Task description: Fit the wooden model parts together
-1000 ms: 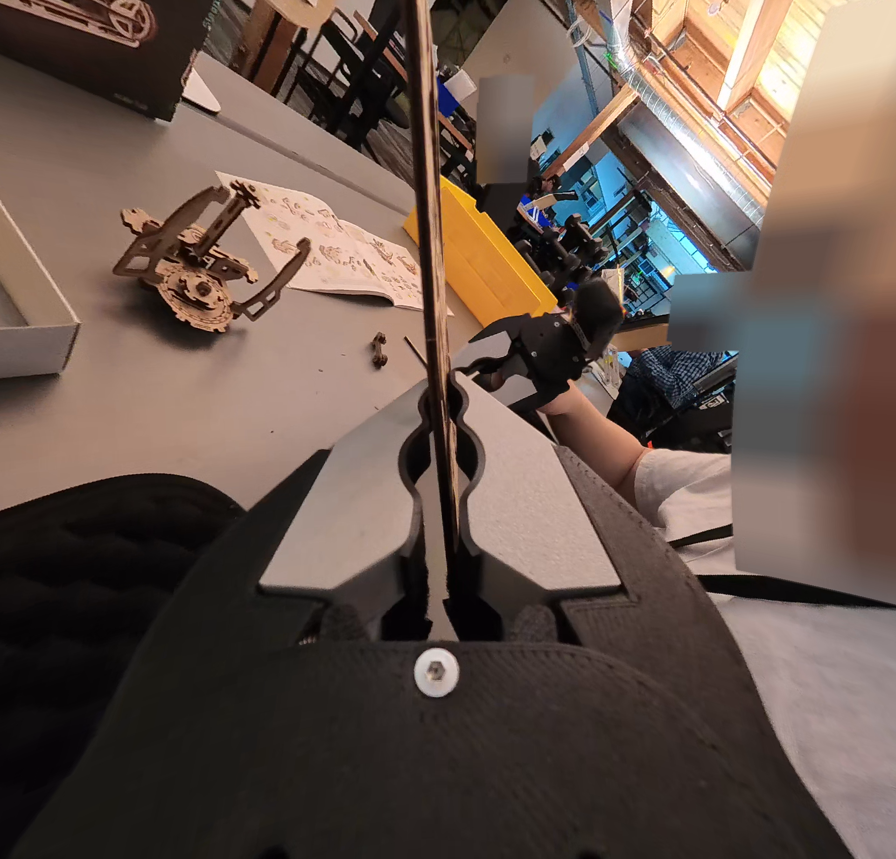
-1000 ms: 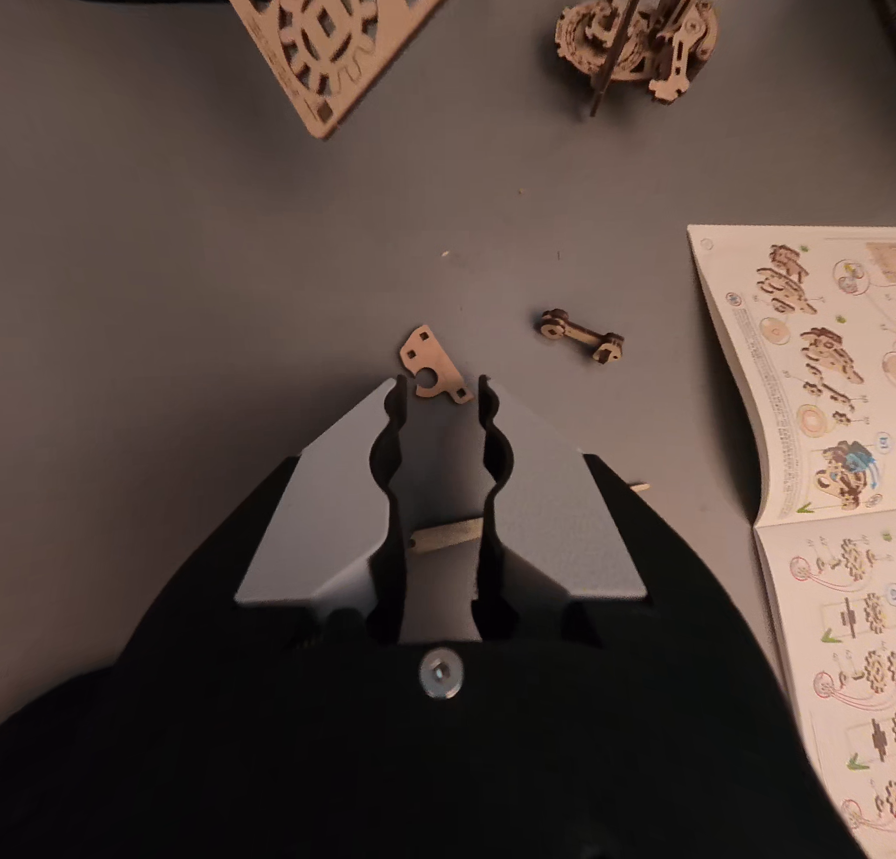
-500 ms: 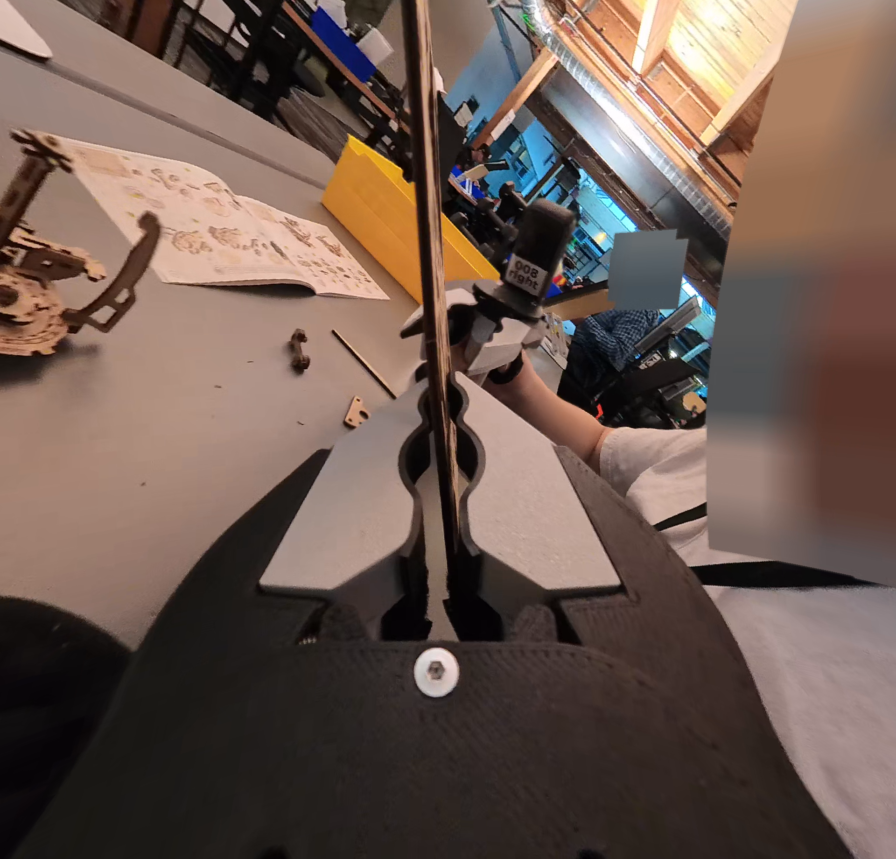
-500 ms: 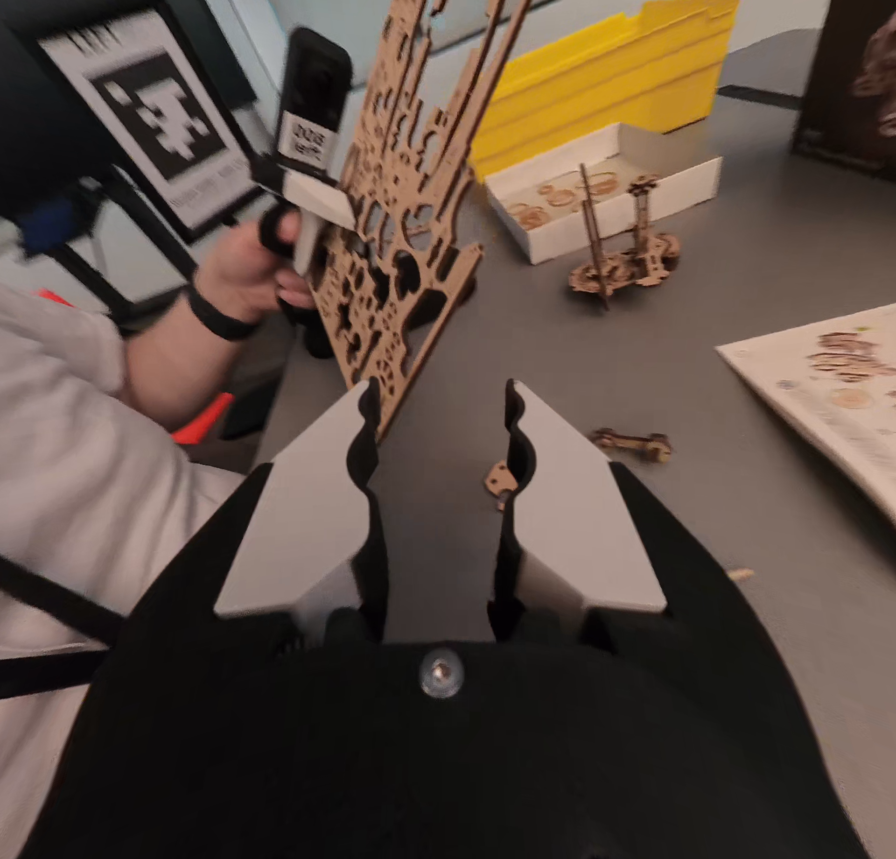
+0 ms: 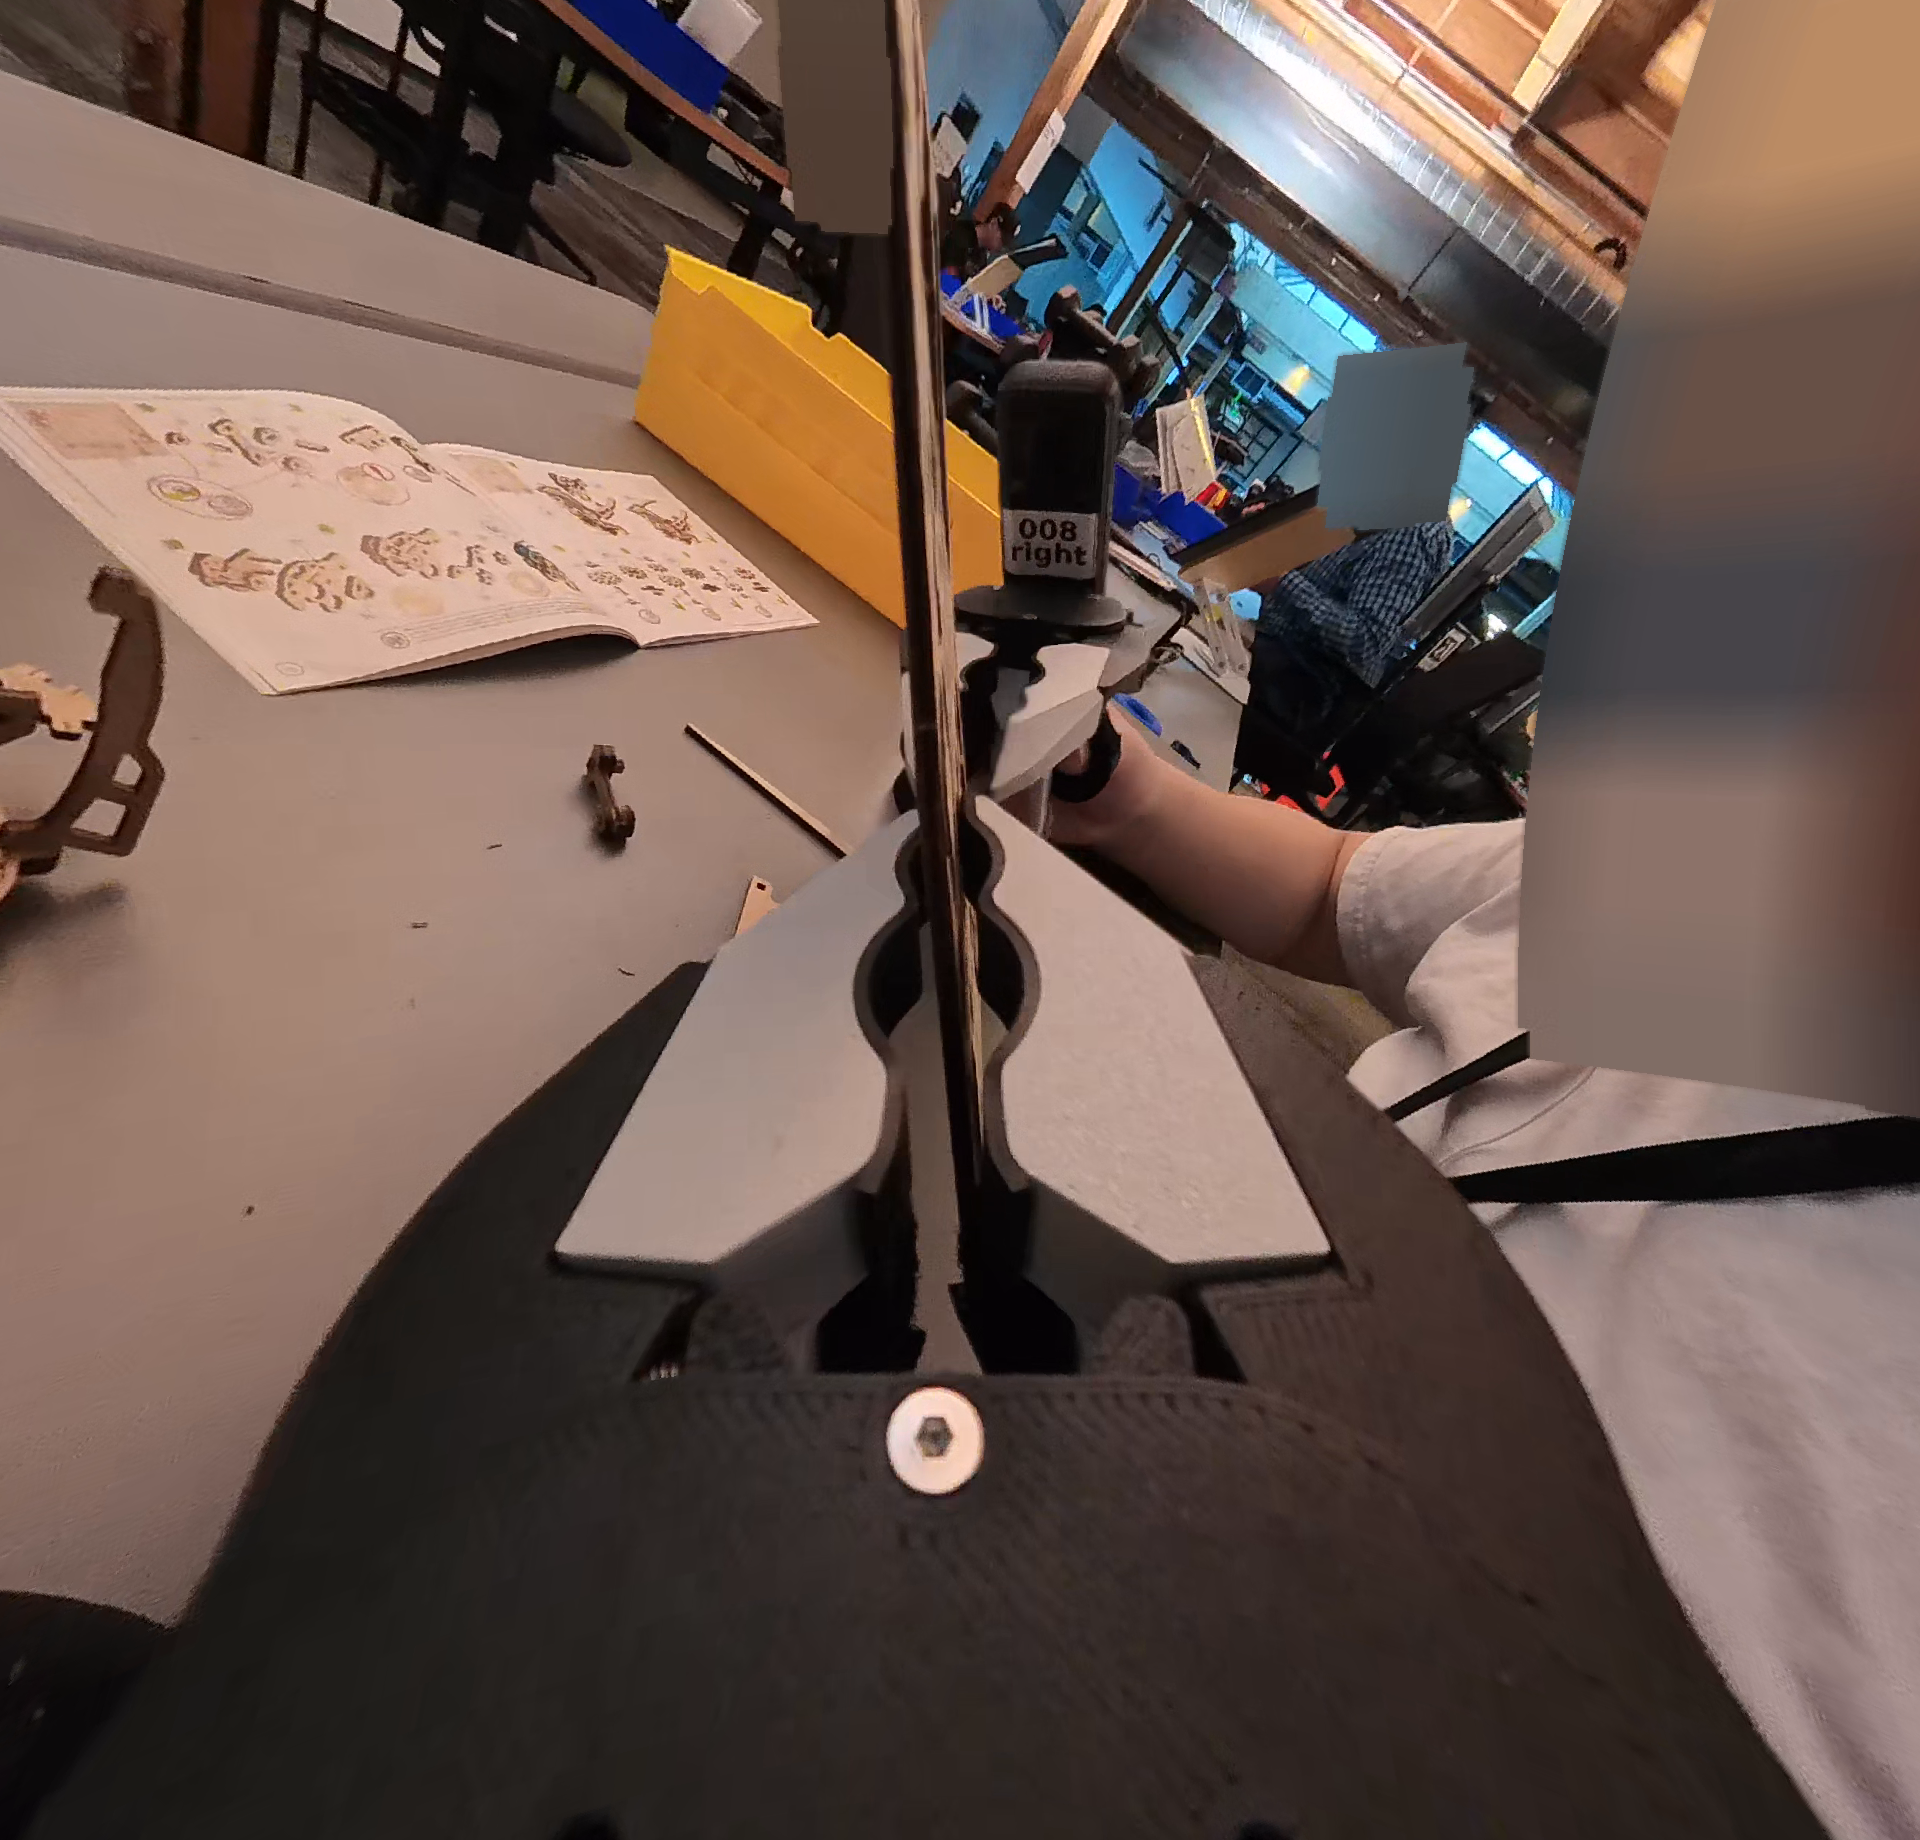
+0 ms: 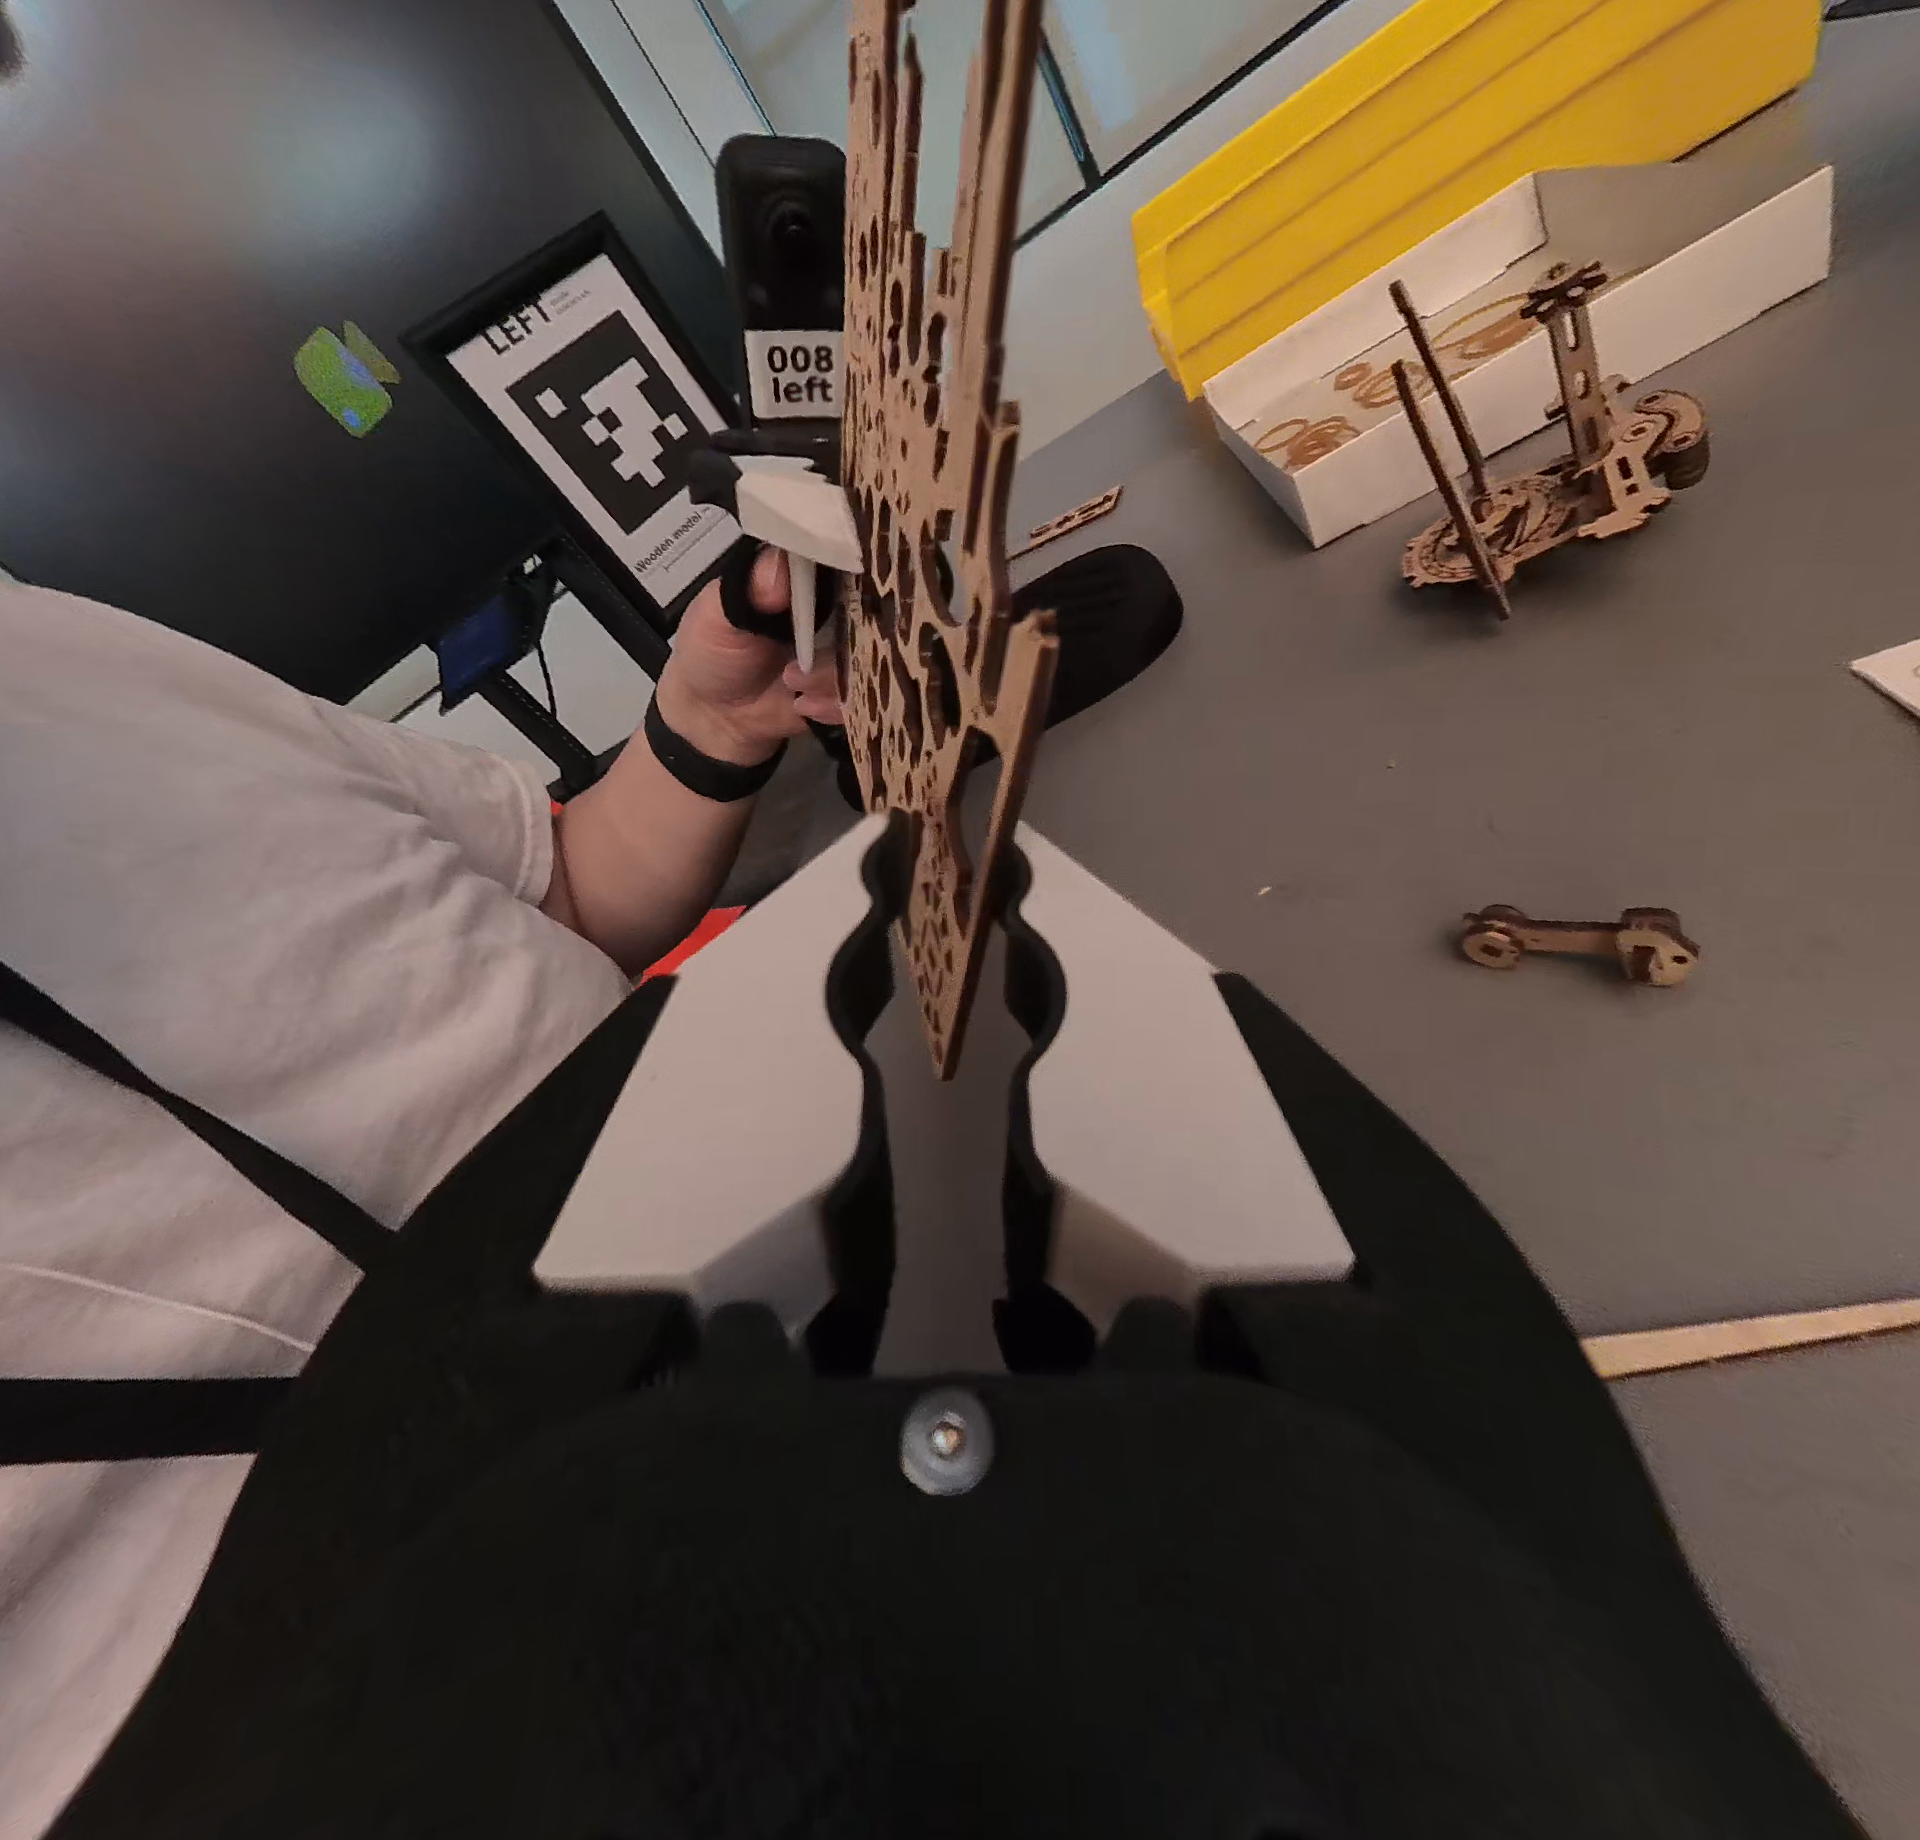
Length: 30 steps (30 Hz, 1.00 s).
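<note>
In the left wrist view, the left gripper is clenched on the wooden parts sheet, held edge-on and upright above the grey table.

In the right wrist view, the right gripper stands partly open, the sheet's lower corner between its fingers (contact unclear); a small linkage piece lies on the table.

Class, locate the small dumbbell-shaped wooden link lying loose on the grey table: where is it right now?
The wooden link lies flat on the table, right of the right gripper in the right wrist view, nearer than the half-built model.
</note>
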Each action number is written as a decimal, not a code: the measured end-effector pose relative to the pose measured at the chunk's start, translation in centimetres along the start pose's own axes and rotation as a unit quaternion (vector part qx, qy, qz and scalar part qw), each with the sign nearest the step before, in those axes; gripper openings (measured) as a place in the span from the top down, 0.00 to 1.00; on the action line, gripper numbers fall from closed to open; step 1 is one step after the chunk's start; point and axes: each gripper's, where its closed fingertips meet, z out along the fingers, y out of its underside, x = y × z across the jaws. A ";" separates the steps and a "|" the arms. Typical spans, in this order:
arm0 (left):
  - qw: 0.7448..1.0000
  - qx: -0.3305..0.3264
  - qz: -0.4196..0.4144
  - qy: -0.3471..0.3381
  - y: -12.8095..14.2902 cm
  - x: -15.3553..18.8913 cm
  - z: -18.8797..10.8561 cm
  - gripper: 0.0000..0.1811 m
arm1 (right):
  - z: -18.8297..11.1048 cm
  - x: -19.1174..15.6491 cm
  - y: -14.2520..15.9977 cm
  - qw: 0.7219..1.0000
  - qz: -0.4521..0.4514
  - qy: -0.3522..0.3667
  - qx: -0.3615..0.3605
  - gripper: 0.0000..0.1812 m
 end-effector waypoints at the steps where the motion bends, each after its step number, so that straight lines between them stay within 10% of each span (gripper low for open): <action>1: 1.000 -0.002 0.002 0.004 0.0 0.1 0.1 1.00 | 0.0 -0.1 0.0 1.000 0.002 -0.005 0.002 0.97; 30: 0.999 0.011 -0.037 0.032 -0.7 0.1 -1.9 0.92 | -1.3 -1.3 -1.9 0.985 0.104 -0.115 0.069 1.00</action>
